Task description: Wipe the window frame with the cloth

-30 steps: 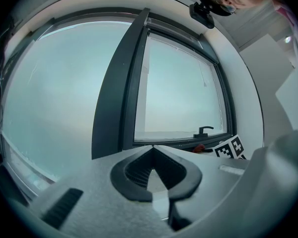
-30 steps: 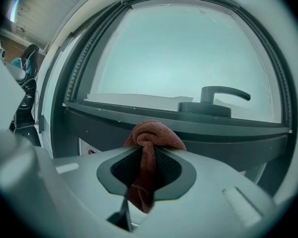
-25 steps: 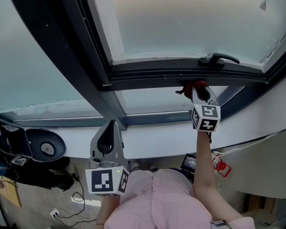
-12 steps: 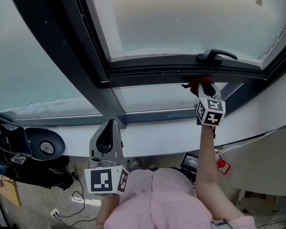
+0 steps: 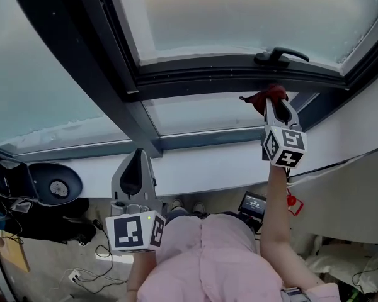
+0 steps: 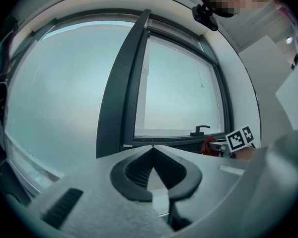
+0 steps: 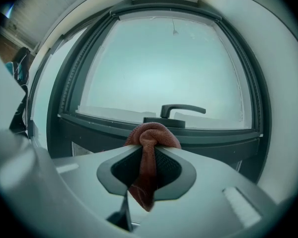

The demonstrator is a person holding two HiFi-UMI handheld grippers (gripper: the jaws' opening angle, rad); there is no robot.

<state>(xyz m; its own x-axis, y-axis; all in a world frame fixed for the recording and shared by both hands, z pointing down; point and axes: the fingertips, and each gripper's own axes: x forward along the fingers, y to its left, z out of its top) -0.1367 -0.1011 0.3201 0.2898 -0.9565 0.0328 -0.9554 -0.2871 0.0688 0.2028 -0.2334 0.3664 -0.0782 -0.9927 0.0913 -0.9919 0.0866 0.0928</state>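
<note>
Wiping the window frame (image 5: 208, 80), mid-stroke by the look of the contact. Gripping the red cloth (image 7: 151, 133) in the right gripper (image 7: 150, 150), fingers (image 7: 116, 170) clenched on a bunched fold, with a loose tail hanging below the pads. Pressing the wad against the dark bottom rail of the sash, just below the handle (image 5: 281, 56), toward the right end of that rail. Reaching up with the right arm stretched out.

Holding the left gripper (image 5: 137, 159) low, in front of the white sill (image 5: 208, 168) and well apart from the rail. Fingers (image 6: 131, 172) closed tip to tip on nothing, idle. Aimed roughly at the upright mullion (image 5: 110, 87) between the panes, not touching it.

Step in hand, as a judgement: rubbing the bottom rail under the handle, likely somewhere in the middle of the job. Cannot tell which parts are already clean. Possibly left to do: the rail's left stretch, the mullion and the side uprights.

Next move, as a guess: sliding the cloth sideways along the rail under steady pressure. Calls for a tight pinch so as not to drop the wad, passing under the handle without snagging it, then turning up the side member at the right corner.
</note>
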